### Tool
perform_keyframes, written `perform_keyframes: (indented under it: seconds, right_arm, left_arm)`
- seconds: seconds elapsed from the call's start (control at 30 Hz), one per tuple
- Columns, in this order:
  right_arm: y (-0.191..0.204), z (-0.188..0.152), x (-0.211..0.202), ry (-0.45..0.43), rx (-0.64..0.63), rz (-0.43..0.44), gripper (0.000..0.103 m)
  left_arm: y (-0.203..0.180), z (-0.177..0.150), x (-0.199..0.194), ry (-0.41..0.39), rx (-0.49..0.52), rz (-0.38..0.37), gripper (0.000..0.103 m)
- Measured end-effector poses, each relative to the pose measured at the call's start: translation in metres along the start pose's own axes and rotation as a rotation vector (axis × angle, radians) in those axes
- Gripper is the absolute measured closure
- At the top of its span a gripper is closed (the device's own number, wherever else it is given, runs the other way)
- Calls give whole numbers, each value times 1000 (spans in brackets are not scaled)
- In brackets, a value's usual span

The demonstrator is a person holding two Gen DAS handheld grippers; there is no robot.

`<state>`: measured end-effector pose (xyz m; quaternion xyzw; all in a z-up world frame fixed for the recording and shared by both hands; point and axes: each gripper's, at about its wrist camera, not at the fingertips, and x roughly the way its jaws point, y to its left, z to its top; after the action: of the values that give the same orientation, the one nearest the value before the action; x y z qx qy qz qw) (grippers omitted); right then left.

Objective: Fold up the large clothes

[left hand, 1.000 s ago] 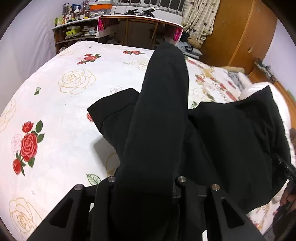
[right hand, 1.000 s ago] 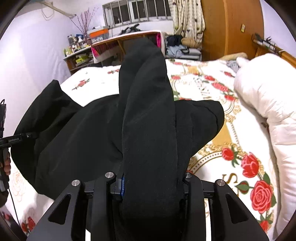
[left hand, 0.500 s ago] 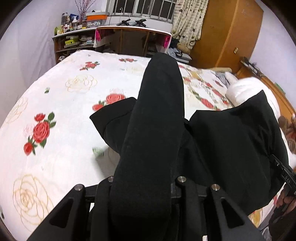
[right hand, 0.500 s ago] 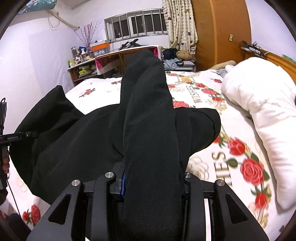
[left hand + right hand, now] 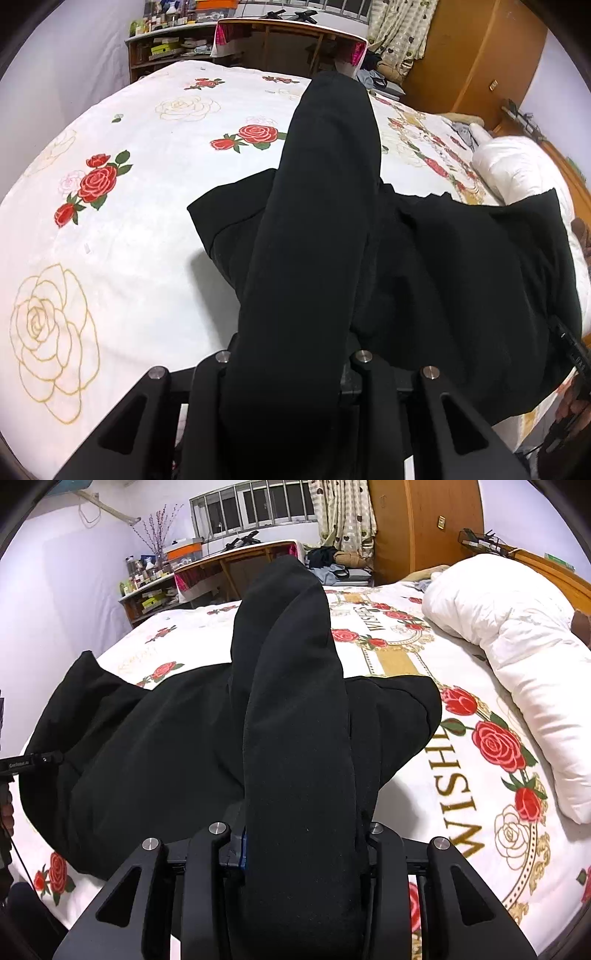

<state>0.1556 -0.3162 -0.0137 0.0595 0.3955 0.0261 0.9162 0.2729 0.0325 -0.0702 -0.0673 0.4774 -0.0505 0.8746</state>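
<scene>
Two grippers, left [image 5: 295, 373] and right [image 5: 295, 845], each clamp the black garment [image 5: 461, 277]; keep both level, lower evenly onto the bed [image 5: 147, 240].

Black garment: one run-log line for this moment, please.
stage: fold in progress | left gripper: shut on black garment | right gripper: shut on black garment | garment: partly lifted over rose-print bedspread

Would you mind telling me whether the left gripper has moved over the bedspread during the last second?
Yes. The left gripper, shut on the black garment, has travelled: the red roses on the bedspread slid up and right in its view.
</scene>
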Motion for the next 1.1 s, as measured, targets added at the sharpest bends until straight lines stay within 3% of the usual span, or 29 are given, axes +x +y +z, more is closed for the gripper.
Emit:
perform_keyframes:
  seconds: [0.43,0.8,0.97,1.1]
  right_arm:
    - [-17,-26,25,64,51,-9,64]
    - [-29,-36,44,116,109,-15,47]
    - [-32,-36,38,124,104,-47,33]
    - [-30,-29,14,92,62,-140,28]
  left_arm:
    - [21,-11,28,45,-10,46,69]
    - [43,-21,39,62,-62,3,29]
    - [64,-25,31,63,-165,-39,25]
    - [65,-25,5,22,-153,-4,25]
